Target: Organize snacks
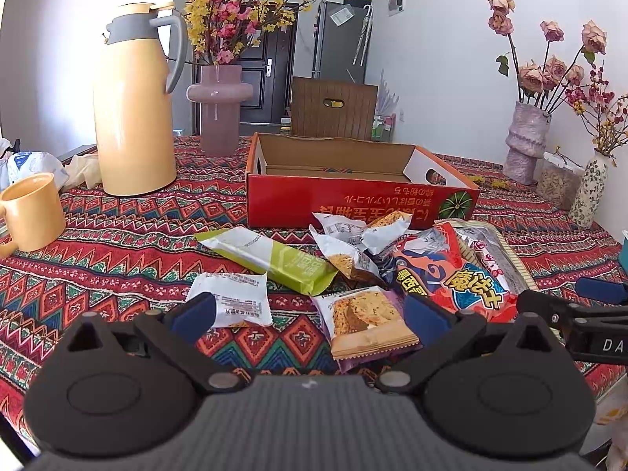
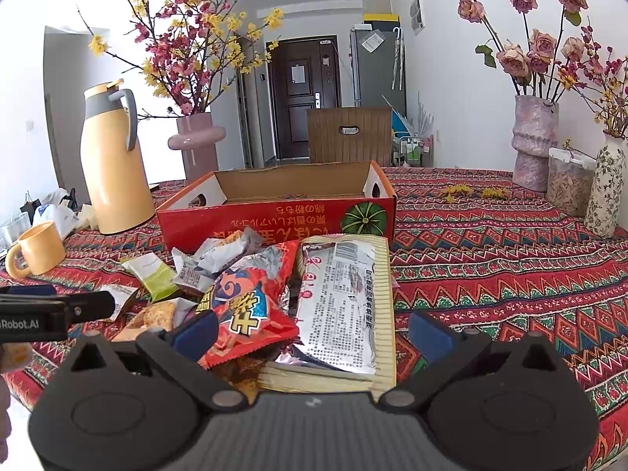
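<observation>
We hovered both grippers—left gripper [image 1: 310, 314] and right gripper [image 2: 314, 331], spread wide, empty—over the snack pile; next, grasping the red chip bag [image 2: 251, 306] for the red cardboard box [image 2: 274, 216].

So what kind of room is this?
Most likely the dining area of a home: a table with a patterned cloth, flower vases, a flask and mug, with an entry door and fridge behind.

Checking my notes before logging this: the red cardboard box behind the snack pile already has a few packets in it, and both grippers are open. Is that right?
Not quite. The red cardboard box has no packets in it: the right wrist view shows only its bare brown inside. The snack pile lies on the tablecloth in front of it. The left gripper and right gripper are both open.
</observation>
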The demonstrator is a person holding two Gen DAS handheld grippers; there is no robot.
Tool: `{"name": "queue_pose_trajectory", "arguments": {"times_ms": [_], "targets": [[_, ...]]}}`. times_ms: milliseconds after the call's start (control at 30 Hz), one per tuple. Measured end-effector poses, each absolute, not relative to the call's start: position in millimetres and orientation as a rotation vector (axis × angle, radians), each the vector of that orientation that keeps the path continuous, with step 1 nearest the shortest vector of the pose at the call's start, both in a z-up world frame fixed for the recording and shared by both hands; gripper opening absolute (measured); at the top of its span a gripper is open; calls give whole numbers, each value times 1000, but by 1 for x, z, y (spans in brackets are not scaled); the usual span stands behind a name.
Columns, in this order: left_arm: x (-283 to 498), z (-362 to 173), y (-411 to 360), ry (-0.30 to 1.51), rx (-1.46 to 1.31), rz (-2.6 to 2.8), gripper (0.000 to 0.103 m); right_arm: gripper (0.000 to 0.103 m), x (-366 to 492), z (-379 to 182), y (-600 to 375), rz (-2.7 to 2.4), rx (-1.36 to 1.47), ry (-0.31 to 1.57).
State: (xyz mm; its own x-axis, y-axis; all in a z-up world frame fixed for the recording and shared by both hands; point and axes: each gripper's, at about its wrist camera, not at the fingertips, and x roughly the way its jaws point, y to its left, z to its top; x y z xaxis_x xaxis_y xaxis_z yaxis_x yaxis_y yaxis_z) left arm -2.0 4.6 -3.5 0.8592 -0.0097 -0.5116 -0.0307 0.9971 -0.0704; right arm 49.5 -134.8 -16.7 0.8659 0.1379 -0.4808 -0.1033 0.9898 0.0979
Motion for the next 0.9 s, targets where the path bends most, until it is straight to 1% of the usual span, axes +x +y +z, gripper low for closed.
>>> {"name": "queue_pose_trajectory", "arguments": {"times_ms": [900], "targets": [[-4, -2, 7, 528, -82, 12, 103, 103, 50, -16, -135, 126, 69, 511]]}}
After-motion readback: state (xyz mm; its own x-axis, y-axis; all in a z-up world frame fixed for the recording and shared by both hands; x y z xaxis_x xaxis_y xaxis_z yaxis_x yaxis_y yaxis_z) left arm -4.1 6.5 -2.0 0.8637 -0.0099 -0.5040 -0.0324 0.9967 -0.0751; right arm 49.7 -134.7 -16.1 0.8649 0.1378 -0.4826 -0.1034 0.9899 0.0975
